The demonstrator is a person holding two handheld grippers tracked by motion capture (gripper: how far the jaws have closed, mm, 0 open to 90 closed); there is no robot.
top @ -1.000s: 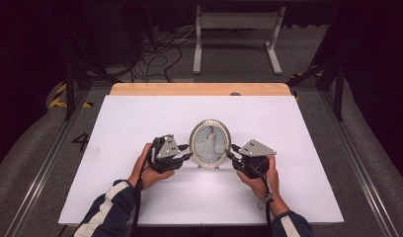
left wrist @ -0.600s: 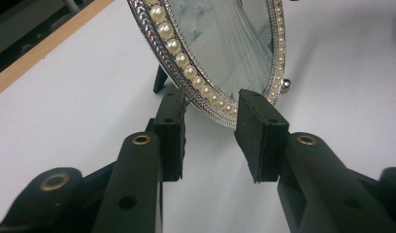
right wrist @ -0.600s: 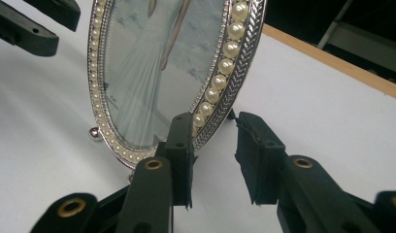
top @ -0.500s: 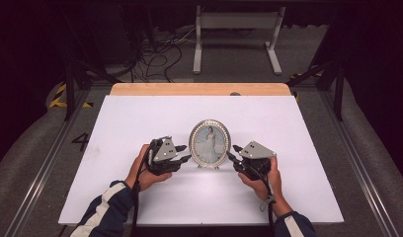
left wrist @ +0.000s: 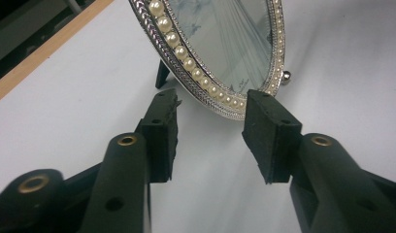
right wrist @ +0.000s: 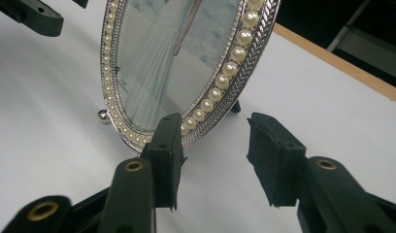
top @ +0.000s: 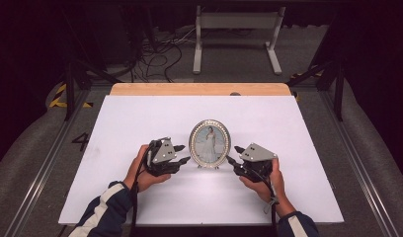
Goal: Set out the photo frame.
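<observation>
Left gripper (top: 182,153): held low in the left hand (top: 140,170) on the near half of the table (top: 115,148), pointing right toward the picture frame (top: 209,144). Jaws have just been opening — now parted, pads clear of the frame's left rim, nothing pressed between them.

Picture frame: oval, standing upright at the table's centre, leaning slightly back on a rear strut (left wrist: 162,75), with a small ball foot (right wrist: 103,115) at the front. Judged light and rigid, yet fragile — glazed front, pearl-beaded border, thin braided metal rim. Glass likely slippery; best taken by the metal rim at left and right edges, low down, with gentle pressure. Easily tipped backward if pushed.

Right gripper (top: 231,155): held in the right hand (top: 266,180), pointing left at the frame's right rim, mirroring the other. Jaws have just been opening; now parted, rim edge lying before the gap, pads not pressing on it. Forearms entering from the near edge, wrists level.
</observation>
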